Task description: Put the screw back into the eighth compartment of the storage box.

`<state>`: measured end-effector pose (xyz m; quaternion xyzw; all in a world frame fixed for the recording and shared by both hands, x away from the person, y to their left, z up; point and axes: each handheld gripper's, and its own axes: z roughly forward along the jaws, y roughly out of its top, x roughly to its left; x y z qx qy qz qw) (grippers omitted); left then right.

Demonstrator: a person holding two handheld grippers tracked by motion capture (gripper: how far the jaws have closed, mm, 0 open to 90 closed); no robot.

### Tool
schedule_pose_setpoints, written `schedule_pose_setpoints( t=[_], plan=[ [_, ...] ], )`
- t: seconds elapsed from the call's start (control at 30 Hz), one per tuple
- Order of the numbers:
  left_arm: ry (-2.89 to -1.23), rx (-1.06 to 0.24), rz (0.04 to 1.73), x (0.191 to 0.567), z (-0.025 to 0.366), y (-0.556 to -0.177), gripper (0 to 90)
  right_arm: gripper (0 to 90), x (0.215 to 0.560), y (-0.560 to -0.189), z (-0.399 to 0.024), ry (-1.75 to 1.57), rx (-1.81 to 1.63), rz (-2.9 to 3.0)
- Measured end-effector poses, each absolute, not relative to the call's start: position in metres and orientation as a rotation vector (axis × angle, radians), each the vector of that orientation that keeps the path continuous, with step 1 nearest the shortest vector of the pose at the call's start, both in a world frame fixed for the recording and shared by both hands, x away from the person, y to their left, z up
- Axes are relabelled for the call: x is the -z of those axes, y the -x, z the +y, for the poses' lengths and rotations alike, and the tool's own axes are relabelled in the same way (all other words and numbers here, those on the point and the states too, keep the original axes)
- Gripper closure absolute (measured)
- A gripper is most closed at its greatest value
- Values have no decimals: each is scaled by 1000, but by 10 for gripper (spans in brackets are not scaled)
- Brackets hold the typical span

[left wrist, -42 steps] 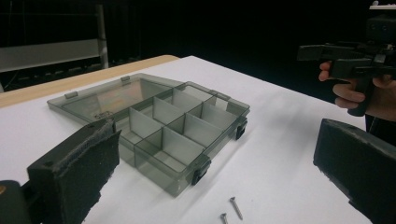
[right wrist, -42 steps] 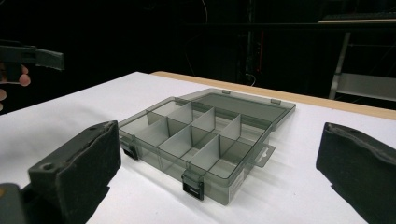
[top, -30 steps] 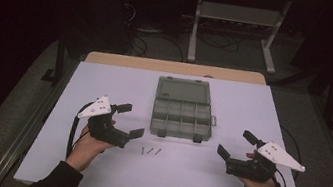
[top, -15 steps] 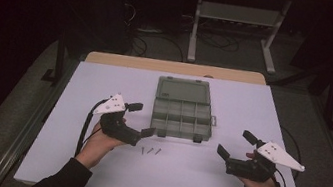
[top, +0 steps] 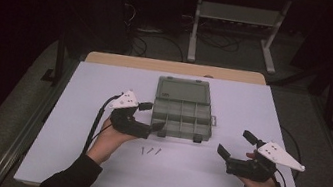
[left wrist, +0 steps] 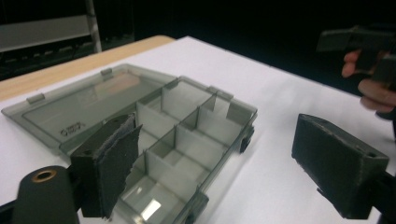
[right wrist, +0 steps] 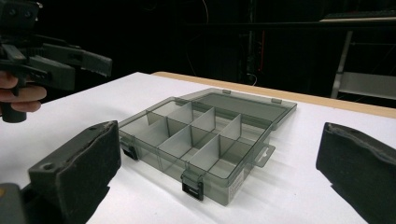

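Observation:
A smoky grey compartment box (top: 183,109) lies open in the middle of the white table (top: 105,84), lid folded back, its compartments empty. Three small screws (top: 150,150) lie just in front of it. My left gripper (top: 153,116) is at the box's near-left corner, open; its jaws have just been closing a little. In the left gripper view that corner of the box (left wrist: 187,135) sits between the pads (left wrist: 109,168), which do not press on it. My right gripper (top: 235,143) hovers open to the right of the box, holding nothing. The right gripper view faces the box (right wrist: 205,135) and the left gripper (right wrist: 51,56).
A bare wooden strip (top: 173,67) edges the table's far side. Beyond it stand a metal rack (top: 237,18) and cables on a dark floor. Bare white table lies to the left and right of the box.
My left gripper has moved right, up to the box's near-left corner, with its jaws slightly narrower. The right gripper has stayed in place.

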<state>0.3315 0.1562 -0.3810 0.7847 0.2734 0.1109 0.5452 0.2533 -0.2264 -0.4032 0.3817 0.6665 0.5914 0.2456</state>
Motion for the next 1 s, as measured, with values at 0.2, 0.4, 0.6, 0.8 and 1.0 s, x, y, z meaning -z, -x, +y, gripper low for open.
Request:
schedule_pose_setpoints(
  t=[0.2,0.4,0.6,0.8,1.0],
  plan=[
    [-1911,-257,686,382,158,-330,276,0,404,-254,-227,-1042,-1611,1819],
    [-1942,-194,746,384,160,-330,396,0,404,-254,-227,-1046,-1610,1814],
    [-1996,-170,788,386,160,-329,472,0,404,-254,-227,-1046,-1608,1817],
    [-2055,-126,837,393,163,-327,527,0,404,-254,-227,-1045,-1607,1818],
    [-2089,-109,851,399,167,-324,578,0,404,-254,-227,-1040,-1601,1822]
  ],
)
